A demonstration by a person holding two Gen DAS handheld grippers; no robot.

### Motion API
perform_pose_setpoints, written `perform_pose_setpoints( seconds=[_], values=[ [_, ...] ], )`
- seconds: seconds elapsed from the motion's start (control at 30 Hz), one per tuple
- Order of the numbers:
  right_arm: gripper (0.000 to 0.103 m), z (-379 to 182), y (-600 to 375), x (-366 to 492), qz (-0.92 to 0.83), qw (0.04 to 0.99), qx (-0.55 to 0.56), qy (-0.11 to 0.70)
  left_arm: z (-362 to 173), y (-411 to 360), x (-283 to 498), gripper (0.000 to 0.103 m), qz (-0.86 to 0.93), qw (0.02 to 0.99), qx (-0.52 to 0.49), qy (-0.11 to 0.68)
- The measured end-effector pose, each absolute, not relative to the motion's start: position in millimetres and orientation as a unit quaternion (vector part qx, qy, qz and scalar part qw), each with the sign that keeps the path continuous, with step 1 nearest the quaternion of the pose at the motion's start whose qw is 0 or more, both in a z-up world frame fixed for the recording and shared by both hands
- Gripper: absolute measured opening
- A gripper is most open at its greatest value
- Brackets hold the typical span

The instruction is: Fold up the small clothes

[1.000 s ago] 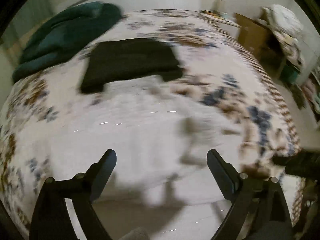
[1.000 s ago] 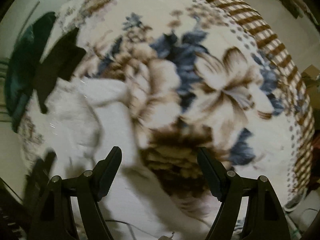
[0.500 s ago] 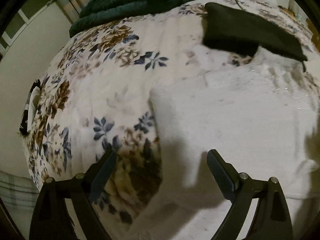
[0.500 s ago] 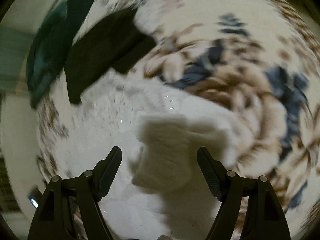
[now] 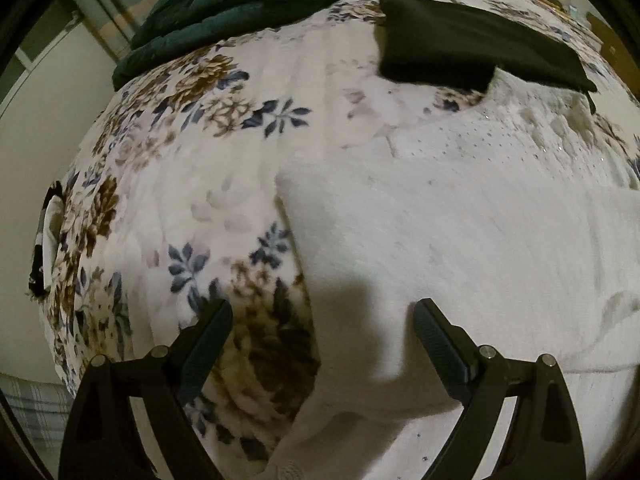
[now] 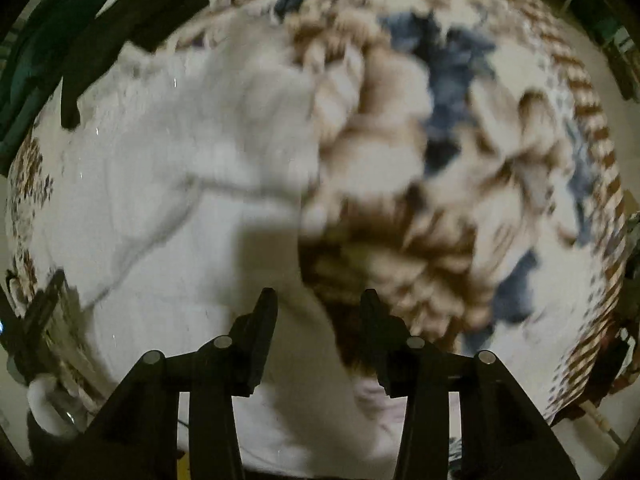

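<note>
A white fuzzy garment (image 5: 460,240) lies spread on the floral bed blanket (image 5: 180,160). My left gripper (image 5: 322,330) is open just above the garment's left edge, one finger over the blanket, the other over the white cloth. In the right wrist view the same white garment (image 6: 168,200) fills the left half, blurred by motion. My right gripper (image 6: 318,312) hovers over the garment's right edge with its jaws half closed and nothing visibly between them. The other gripper shows dimly at the left edge of that view (image 6: 36,312).
A folded black garment (image 5: 472,44) lies beyond the white one, and a dark green quilt (image 5: 248,4) is bunched at the far side of the bed. The bed's striped border (image 6: 600,184) and edge are to the right.
My left gripper has moved slightly closer to the garment's left edge. My right gripper has swung right to the garment's right edge and its jaws have narrowed from wide open.
</note>
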State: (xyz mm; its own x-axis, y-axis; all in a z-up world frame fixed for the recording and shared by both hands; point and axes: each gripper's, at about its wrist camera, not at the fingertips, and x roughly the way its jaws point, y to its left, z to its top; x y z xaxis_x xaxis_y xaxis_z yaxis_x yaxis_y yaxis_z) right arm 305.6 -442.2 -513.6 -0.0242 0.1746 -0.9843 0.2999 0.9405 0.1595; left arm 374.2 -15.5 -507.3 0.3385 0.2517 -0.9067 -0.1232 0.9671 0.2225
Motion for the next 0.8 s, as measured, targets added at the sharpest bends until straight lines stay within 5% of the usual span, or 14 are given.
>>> perform_pose_setpoints(
  seconds=[0.07, 0.13, 0.37, 0.57, 0.67, 0.7, 0.8],
  values=[
    [0.041, -526, -440, 301, -0.035, 0.673, 0.195, 0.712, -509, -18, 375, 0.093, 0.111, 0.816, 0.059, 0.564],
    [0.005, -541, -430, 299, -0.026, 0.667, 0.199, 0.718, -510, -20, 377, 0.093, 0.108, 0.818, 0.064, 0.561],
    [0.001, -514, -486, 268, -0.216, 0.705, 0.213, 0.641, -518, -27, 383, 0.093, 0.099, 0.817, 0.079, 0.562],
    [0.000, -538, -519, 265, -0.217, 0.667, 0.240, 0.671, -518, -33, 385, 0.093, 0.096, 0.818, 0.081, 0.562],
    [0.020, -523, -529, 266, -0.195, 0.669, 0.285, 0.659, -512, -32, 383, 0.093, 0.093, 0.821, 0.074, 0.559],
    [0.043, -510, -529, 268, -0.185, 0.677, 0.295, 0.648, -510, -32, 382, 0.093, 0.094, 0.822, 0.071, 0.557],
    [0.067, -489, -527, 287, -0.148, 0.704, 0.315, 0.619, -496, -30, 380, 0.093, 0.094, 0.829, 0.059, 0.548]
  ],
)
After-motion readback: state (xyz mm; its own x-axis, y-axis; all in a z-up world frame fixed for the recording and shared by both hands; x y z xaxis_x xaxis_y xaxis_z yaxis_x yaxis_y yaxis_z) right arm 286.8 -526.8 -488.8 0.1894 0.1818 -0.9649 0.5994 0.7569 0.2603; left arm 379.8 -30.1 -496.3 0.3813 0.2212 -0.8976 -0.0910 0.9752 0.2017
